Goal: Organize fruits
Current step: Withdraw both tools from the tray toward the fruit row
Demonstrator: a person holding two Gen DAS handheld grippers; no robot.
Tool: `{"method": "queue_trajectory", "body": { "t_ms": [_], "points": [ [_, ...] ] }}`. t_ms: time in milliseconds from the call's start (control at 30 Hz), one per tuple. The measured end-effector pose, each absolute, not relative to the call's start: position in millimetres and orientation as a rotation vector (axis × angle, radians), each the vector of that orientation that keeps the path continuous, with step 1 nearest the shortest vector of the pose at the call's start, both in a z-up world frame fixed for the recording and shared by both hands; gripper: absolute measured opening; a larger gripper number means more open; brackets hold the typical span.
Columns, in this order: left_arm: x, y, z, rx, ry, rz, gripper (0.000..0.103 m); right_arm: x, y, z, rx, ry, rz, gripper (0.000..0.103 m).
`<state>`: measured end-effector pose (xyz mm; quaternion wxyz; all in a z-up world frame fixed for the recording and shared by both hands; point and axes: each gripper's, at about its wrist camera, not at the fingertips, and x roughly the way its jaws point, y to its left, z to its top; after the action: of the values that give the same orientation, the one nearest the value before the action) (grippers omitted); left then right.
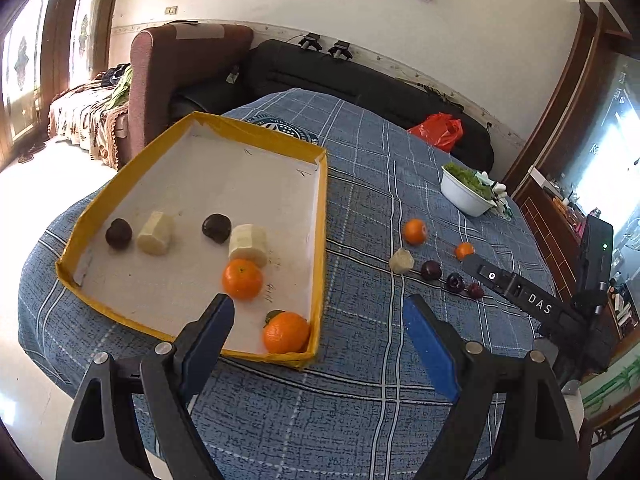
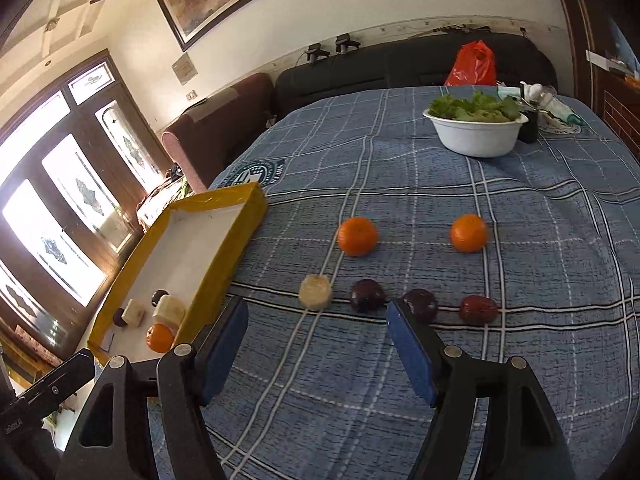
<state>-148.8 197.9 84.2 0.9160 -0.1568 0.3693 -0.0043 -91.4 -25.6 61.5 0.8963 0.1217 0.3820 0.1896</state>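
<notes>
Blue checked cloth fills the lower frame, where the right gripper and left gripper gape empty. Just beyond, centre, a dark plum sits: probably light, round, slippery, best pinched across its middle, for the yellow tray at left.

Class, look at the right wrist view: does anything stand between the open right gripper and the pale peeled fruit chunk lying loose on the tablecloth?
Nothing visible does. The right gripper is open and empty, and only bare tablecloth lies between it and the pale chunk. A dark plum sits beside the chunk, apart from it.
</notes>
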Motion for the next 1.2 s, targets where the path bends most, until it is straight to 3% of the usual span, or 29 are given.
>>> {"method": "queue_trajectory", "body": {
  "t_ms": [333, 767, 1200],
  "points": [
    [-121.9, 171.3, 63.0, -0.288, 0.830, -0.062, 0.086, -70.2, -67.1, 41.3, 0.316, 0.835, 0.309, 0.077],
    [-102.5, 170.3, 49.8, -0.294, 0.869, -0.142, 0.086, -60.9, -125.6, 56.5, 0.370, 0.788, 0.173, 0.076],
    [-98.4, 155.3, 50.9, -0.235, 0.860, -0.136, 0.086, -44.4, -83.0, 21.6, 0.272, 0.883, 0.350, 0.077]
  ]
}}
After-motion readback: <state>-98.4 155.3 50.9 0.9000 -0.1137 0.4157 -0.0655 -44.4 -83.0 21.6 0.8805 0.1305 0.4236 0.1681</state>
